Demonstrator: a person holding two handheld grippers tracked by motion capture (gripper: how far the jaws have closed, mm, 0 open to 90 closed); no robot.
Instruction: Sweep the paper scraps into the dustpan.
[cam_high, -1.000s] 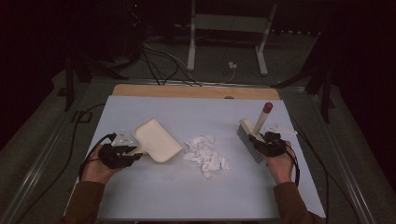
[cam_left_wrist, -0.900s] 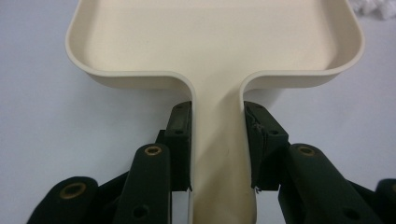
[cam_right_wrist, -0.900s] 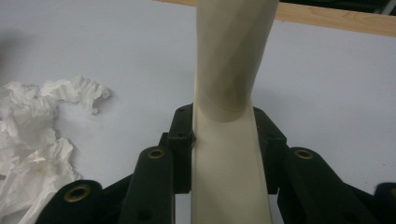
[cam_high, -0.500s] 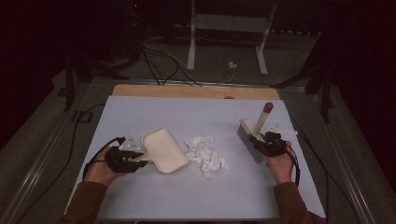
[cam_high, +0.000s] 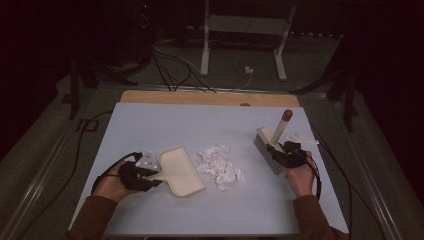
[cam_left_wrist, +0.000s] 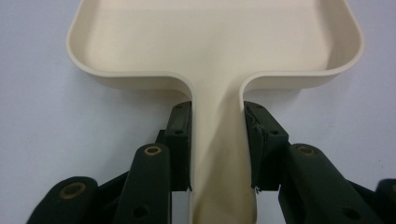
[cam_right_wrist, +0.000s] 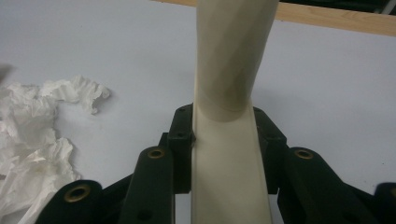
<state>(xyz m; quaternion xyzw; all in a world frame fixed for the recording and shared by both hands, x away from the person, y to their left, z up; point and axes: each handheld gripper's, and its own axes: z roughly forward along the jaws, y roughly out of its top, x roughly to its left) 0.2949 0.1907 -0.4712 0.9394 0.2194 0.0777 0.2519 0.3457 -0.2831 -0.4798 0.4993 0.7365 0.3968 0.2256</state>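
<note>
Dustpan (cam_high: 180, 171) shifted nearer the person with left gripper (cam_high: 150, 176), which clamps its handle | right gripper (cam_high: 278, 150) unmoved, clamping brush (cam_high: 269, 148) handle | paper scraps (cam_high: 220, 166) between grippers | judged light, soft, easily scattered; sweep, don't pinch.

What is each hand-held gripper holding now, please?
Left hand-held gripper: shut on the dustpan handle.
Right hand-held gripper: shut on the brush handle.

paper scraps (cam_high: 220, 167) lie between dustpan (cam_high: 181, 170) and brush (cam_high: 267, 150); bare table (cam_high: 190, 125) behind.
</note>
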